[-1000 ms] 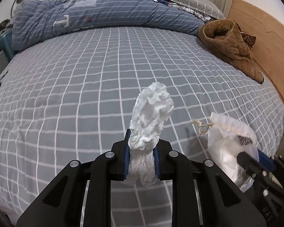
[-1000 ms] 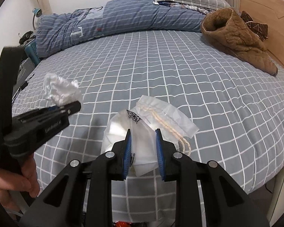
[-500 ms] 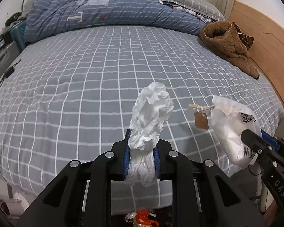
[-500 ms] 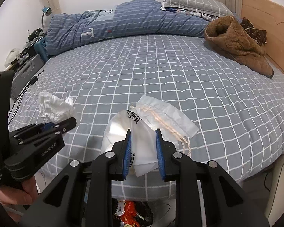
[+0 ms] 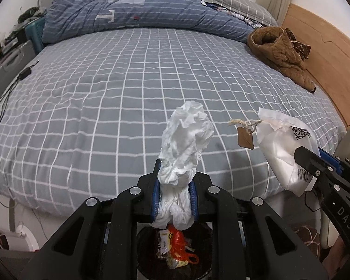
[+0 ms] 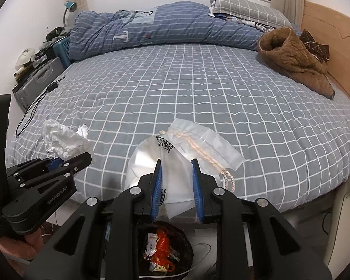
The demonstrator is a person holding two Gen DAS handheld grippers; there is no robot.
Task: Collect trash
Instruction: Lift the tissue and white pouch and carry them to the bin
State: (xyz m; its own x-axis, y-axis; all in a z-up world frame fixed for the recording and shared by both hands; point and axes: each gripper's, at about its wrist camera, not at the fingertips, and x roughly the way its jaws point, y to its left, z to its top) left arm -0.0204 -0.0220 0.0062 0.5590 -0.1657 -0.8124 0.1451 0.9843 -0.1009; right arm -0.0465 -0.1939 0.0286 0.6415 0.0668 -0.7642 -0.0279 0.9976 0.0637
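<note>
My left gripper [image 5: 174,179] is shut on a crumpled white tissue [image 5: 184,137], held in the air at the bed's near edge. The tissue also shows in the right wrist view [image 6: 63,140]. My right gripper [image 6: 176,175] is shut on a translucent white plastic bag [image 6: 186,149] with a QR label, a string and a brown tag [image 5: 245,137]. The bag also shows at the right of the left wrist view [image 5: 284,147]. A black trash bin [image 5: 175,252] with red and yellow wrappers inside stands on the floor right below both grippers; it also shows in the right wrist view [image 6: 165,249].
The bed [image 5: 119,88] with a grey checked sheet fills the view ahead. A rolled blue duvet [image 5: 133,18] and a pillow lie at its far side, a brown fleece garment [image 5: 282,56] at the right by the wooden headboard. A grey case and cables sit at the left.
Both grippers have pulled back from over the bed past its near edge with the tissue and bag held. The trash bin has come into view below them.
</note>
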